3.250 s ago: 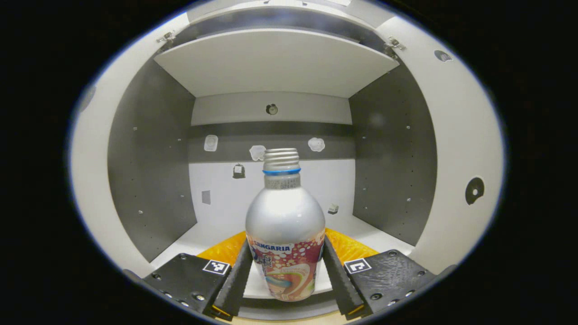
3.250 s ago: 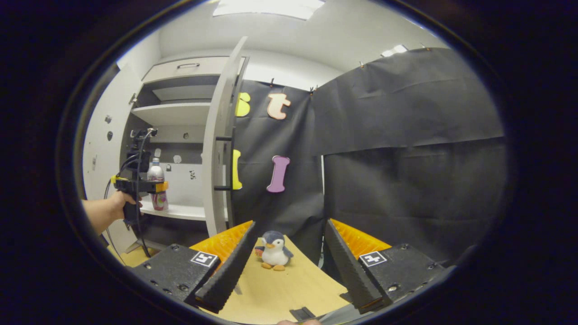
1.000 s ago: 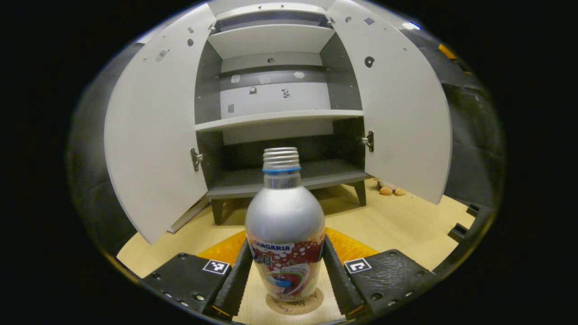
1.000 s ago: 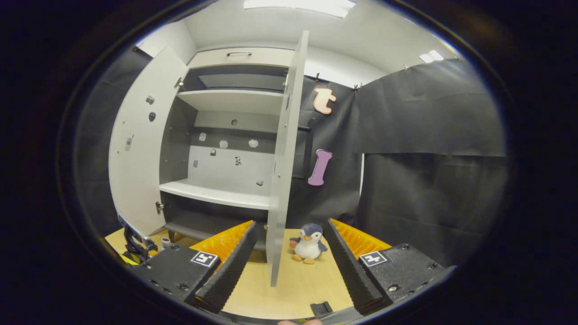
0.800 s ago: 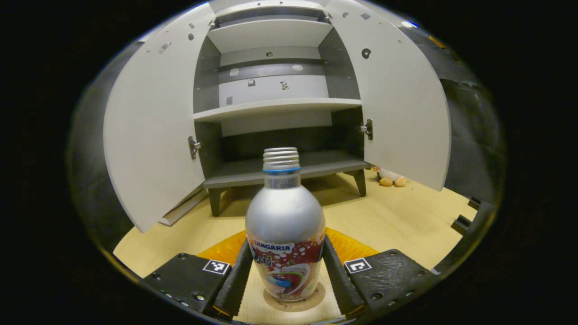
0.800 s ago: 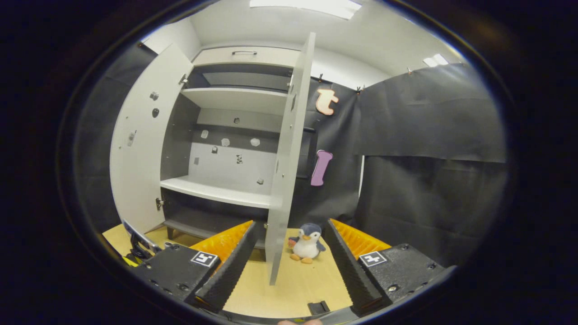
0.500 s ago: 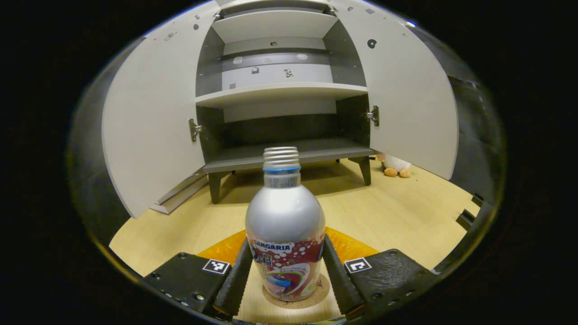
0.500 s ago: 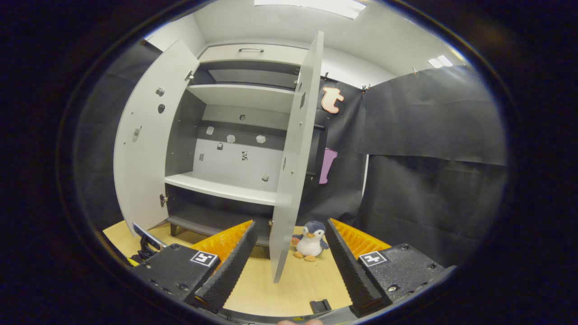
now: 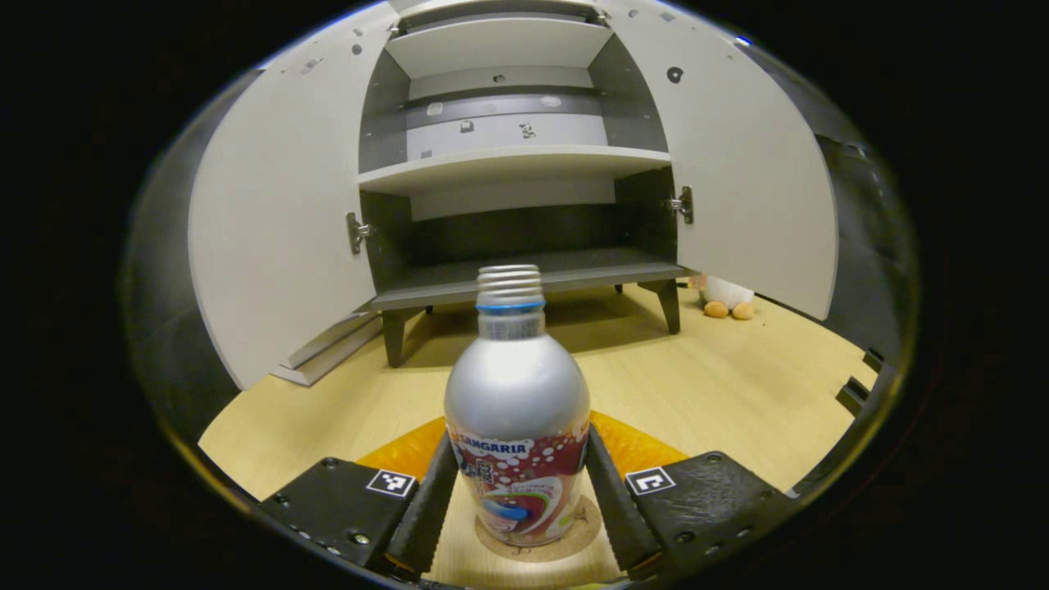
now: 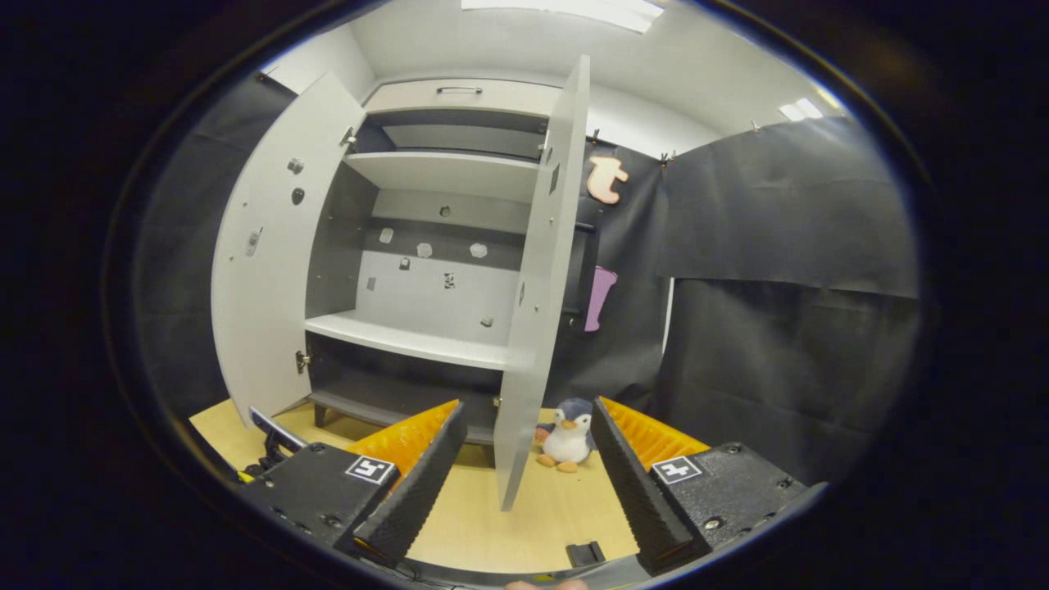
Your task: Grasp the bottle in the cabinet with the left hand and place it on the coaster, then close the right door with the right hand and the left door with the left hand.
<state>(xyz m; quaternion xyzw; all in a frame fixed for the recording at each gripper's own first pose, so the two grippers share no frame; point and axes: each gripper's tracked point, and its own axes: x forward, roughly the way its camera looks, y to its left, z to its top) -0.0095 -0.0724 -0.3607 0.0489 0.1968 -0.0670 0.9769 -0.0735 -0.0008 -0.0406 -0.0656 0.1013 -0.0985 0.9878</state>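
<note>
In the left gripper view, the left door point(image 9: 279, 221) stands swung wide, the cabinet point(image 9: 508, 164) open behind it. The bottle point(image 9: 516, 426) stands upright on the coaster point(image 9: 574, 537) on the wooden table point(image 9: 737, 393), between the left gripper point(image 9: 518, 512) fingers, which press on both its sides. The right door point(image 9: 746, 180) is open too. In the right gripper view, the right gripper point(image 10: 524, 483) hangs with jaws apart and empty, the right door's edge rising between them farther off, a penguin toy point(image 10: 567, 434) beside it.
</note>
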